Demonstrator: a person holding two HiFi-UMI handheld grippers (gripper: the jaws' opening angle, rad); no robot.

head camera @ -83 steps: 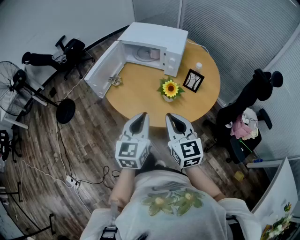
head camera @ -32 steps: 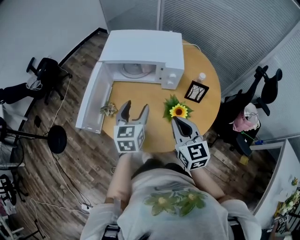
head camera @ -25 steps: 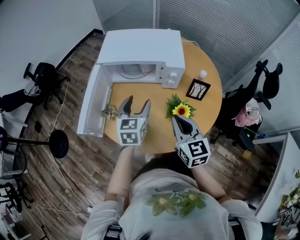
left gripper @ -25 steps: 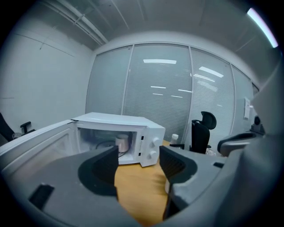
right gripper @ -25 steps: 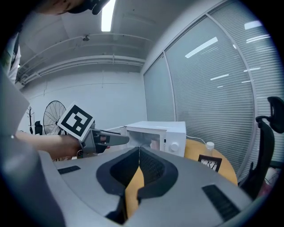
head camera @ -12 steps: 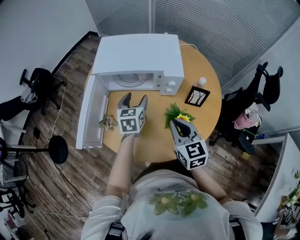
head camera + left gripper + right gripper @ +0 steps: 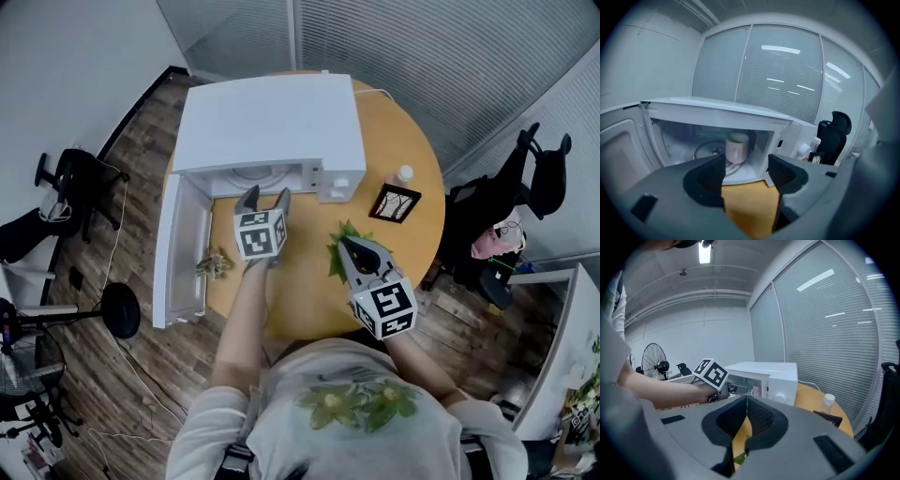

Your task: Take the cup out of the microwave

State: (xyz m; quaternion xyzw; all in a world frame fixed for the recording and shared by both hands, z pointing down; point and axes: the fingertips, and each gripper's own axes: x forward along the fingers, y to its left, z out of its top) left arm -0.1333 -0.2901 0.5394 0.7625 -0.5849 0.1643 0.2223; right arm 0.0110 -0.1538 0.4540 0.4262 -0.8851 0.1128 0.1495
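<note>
Pale cup (image 7: 737, 148) inside white microwave (image 7: 270, 122)

The left arm (image 7: 244, 323) stretches toward twelve o'clock, the left gripper (image 7: 262, 194) with jaws apart. The right gripper (image 7: 348, 246), nearer the body, points eleven o'clock, jaws together.

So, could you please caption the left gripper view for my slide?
Open left claw faces the cup inside the open microwave.

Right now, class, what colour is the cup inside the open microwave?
Pale pink. The cup shows best in the left gripper view.
</note>
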